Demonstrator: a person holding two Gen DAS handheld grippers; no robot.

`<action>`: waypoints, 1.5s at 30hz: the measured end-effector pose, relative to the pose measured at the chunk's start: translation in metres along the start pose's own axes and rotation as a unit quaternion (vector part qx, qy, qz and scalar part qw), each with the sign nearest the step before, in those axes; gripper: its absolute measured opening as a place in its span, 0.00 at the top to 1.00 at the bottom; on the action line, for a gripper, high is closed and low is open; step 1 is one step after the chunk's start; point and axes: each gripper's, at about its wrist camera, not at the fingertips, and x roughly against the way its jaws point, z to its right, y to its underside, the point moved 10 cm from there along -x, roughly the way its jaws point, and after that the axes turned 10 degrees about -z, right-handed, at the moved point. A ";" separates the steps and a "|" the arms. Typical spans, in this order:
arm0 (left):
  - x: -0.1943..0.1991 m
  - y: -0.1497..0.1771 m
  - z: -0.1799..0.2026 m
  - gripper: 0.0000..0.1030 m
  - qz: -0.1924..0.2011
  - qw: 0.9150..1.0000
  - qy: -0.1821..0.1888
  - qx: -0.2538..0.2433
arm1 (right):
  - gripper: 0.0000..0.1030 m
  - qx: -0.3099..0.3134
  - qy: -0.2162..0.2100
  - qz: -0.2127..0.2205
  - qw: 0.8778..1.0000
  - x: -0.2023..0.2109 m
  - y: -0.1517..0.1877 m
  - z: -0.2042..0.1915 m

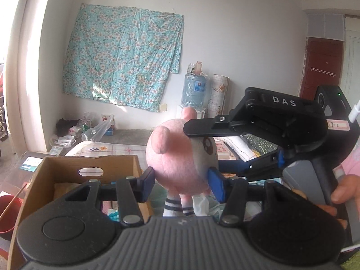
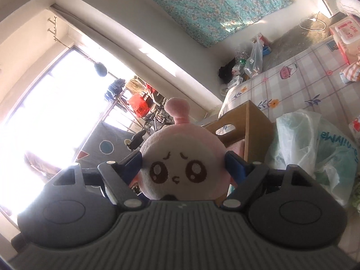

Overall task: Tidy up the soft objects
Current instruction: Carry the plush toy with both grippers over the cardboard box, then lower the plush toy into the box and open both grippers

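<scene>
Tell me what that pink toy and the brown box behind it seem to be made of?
The pink toy looks like soft plush fabric: a fuzzy, matte nap, rounded stuffed shapes, and a face that appears embroidered. The brown box looks like plain cardboard: dull tan walls, thin edges and a punched-out handle slot. Whether its walls are corrugated is hard to tell.
</scene>
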 end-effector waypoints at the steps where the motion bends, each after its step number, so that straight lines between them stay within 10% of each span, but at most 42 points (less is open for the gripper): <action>1: 0.004 -0.003 -0.016 0.48 -0.001 1.000 -0.008 0.009 | 0.20 0.008 -0.004 -0.014 1.000 -0.018 0.000 -0.015; 14: -0.039 0.042 -0.182 0.48 -0.129 0.981 -0.036 0.140 | 0.20 -0.014 0.039 -0.157 0.987 -0.209 0.039 -0.039; 27: -0.082 0.087 -0.249 0.45 -0.199 0.962 -0.138 0.128 | 0.22 -0.088 0.060 -0.237 0.966 -0.321 0.068 0.013; 45: -0.060 0.083 -0.247 0.39 -0.184 0.967 -0.125 0.123 | 0.22 -0.102 0.048 -0.220 0.969 -0.326 0.071 0.015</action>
